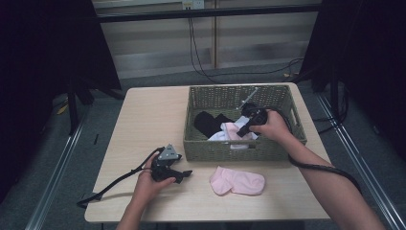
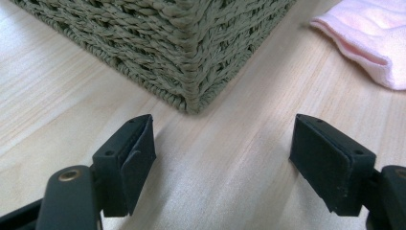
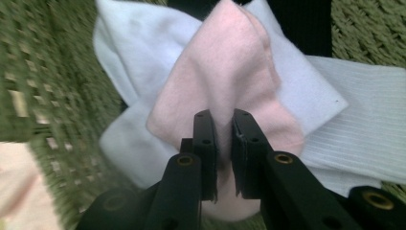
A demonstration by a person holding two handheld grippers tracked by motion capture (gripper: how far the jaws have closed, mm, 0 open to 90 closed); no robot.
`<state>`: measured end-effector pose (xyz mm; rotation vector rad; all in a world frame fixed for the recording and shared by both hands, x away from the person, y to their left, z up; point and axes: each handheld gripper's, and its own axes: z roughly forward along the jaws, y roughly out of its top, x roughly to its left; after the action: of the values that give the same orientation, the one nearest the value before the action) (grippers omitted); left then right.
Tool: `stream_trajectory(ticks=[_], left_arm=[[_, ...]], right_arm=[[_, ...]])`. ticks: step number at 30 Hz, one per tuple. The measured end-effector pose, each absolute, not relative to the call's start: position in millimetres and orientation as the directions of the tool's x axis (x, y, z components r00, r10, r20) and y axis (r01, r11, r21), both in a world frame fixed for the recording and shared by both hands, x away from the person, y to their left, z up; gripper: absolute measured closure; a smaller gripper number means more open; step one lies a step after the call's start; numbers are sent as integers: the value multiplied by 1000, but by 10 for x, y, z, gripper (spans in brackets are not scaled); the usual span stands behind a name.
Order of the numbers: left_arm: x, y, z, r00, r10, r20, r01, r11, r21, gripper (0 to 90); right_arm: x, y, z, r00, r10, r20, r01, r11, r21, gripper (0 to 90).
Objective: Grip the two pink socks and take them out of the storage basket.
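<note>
From above, my right gripper (image 1: 245, 128) reaches into the woven basket (image 1: 201, 148), its tip buried among socks; my left gripper (image 1: 184, 174) rests on the table (image 1: 143, 120) beside a pink sock (image 1: 238, 181). In my left gripper view, the 2 jaws stand wide apart and hold nothing, facing the basket's corner (image 2: 191, 72); that sock (image 2: 368, 38) is cut off at the edge. In my right gripper view, the jaws pinch a 2nd pink sock (image 3: 230, 81) over white socks (image 3: 129, 52); the basket wall is blurred.
</note>
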<state>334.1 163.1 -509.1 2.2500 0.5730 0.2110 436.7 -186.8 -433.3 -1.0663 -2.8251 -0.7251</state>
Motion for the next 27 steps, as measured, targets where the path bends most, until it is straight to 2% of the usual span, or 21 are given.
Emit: stream_trajectory(ticks=[14,27], left_arm=[[3340,1629,-5092,883,467,-31,336,-585,739,231],[3341,1629,-5092,883,468,-31,335,-584,740,231]], right_arm=[[4312,-2165,-3842,-752,633,185,630,608,482,809],[4236,-2304,-3536,-754,620,215,630,590,506,808]])
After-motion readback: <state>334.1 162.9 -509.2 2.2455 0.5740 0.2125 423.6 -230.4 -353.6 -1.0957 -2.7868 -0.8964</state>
